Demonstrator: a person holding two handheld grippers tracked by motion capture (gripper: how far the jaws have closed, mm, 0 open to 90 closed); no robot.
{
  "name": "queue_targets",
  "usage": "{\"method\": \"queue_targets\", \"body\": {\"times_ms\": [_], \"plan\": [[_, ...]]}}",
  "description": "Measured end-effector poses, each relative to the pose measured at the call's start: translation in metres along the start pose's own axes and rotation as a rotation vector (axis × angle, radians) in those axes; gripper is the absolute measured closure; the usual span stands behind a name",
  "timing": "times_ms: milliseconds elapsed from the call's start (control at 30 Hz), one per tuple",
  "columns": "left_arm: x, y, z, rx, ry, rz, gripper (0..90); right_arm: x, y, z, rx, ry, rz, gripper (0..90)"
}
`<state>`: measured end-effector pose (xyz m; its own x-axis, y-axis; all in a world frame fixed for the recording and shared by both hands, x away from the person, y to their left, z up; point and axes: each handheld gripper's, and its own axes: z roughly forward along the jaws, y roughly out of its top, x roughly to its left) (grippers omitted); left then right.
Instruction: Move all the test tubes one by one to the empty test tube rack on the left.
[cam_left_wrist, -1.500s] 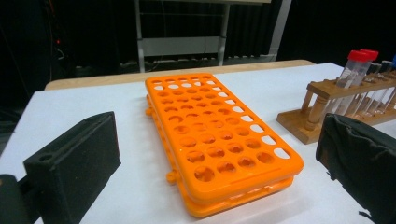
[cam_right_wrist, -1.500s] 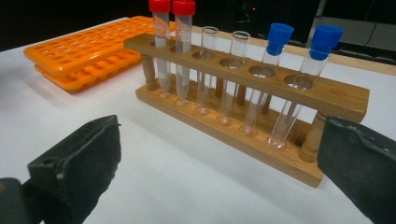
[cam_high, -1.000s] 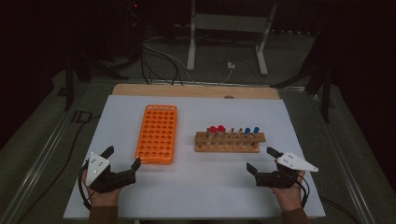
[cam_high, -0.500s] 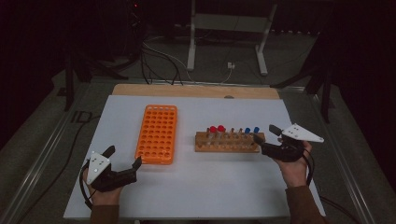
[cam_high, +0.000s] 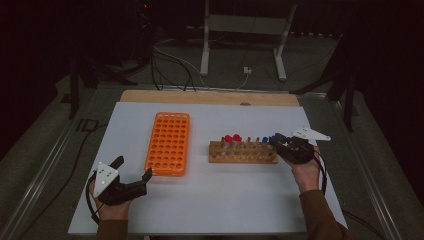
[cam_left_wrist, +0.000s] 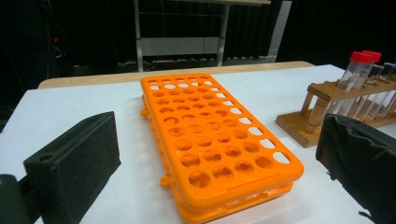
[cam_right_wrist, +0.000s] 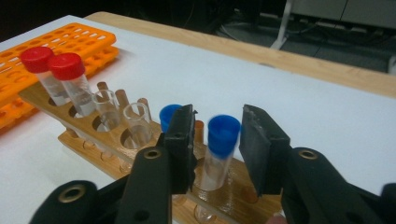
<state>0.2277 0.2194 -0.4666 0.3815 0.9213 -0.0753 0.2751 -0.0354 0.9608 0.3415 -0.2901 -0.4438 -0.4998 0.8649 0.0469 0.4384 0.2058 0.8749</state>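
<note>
An empty orange tube rack (cam_high: 168, 143) (cam_left_wrist: 215, 140) lies flat on the white table (cam_high: 215, 200). To its right stands a wooden rack (cam_high: 243, 152) (cam_right_wrist: 116, 154) with two red-capped tubes (cam_high: 231, 139) (cam_right_wrist: 60, 77), uncapped clear tubes (cam_right_wrist: 135, 119) and two blue-capped tubes. My right gripper (cam_high: 279, 142) (cam_right_wrist: 217, 140) is at the wooden rack's right end, open, its jaws on either side of a blue-capped tube (cam_right_wrist: 220, 144) still seated in the rack, small gaps on both sides. My left gripper (cam_high: 132, 175) rests open at the front left, near the orange rack's near end.
A wooden strip (cam_high: 210, 97) runs along the table's far edge. Beyond it are cables (cam_high: 170, 60) and a metal stand (cam_high: 245, 30) on the dark floor. The white table surface in front of both racks is bare.
My right gripper has moved forward and left from the front right of the table to the wooden rack's right end, now straddling a blue-capped tube. The left gripper has stayed put.
</note>
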Motion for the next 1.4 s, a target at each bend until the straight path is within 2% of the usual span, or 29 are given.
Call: {"method": "queue_targets", "body": {"times_ms": [200,267,800,933,1167,1333,1400], "plan": [[-0.001,0.000,0.001,0.005,-0.005,0.004,0.4,0.001,-0.006,0.009,0.037,0.005,0.009,74.2],[-0.001,0.000,0.001,0.005,-0.005,0.005,0.4,0.002,-0.009,0.009,0.029,0.004,0.004,75.7],[-0.001,-0.001,0.000,0.004,-0.006,-0.007,0.4,0.004,-0.010,0.012,0.040,-0.004,0.005,76.1],[0.000,-0.001,0.001,0.005,-0.007,-0.006,0.4,0.005,-0.011,0.012,0.049,-0.022,-0.005,77.0],[-0.001,-0.001,0.002,0.011,-0.013,-0.001,0.4,0.005,-0.004,0.002,0.010,-0.032,-0.018,77.2],[-0.001,-0.002,0.002,0.012,-0.010,-0.005,0.4,0.007,0.004,-0.006,-0.016,-0.034,-0.024,77.2],[-0.001,-0.002,0.002,0.015,-0.009,-0.003,0.4,0.009,0.013,-0.013,-0.042,-0.027,-0.033,77.2]]}}
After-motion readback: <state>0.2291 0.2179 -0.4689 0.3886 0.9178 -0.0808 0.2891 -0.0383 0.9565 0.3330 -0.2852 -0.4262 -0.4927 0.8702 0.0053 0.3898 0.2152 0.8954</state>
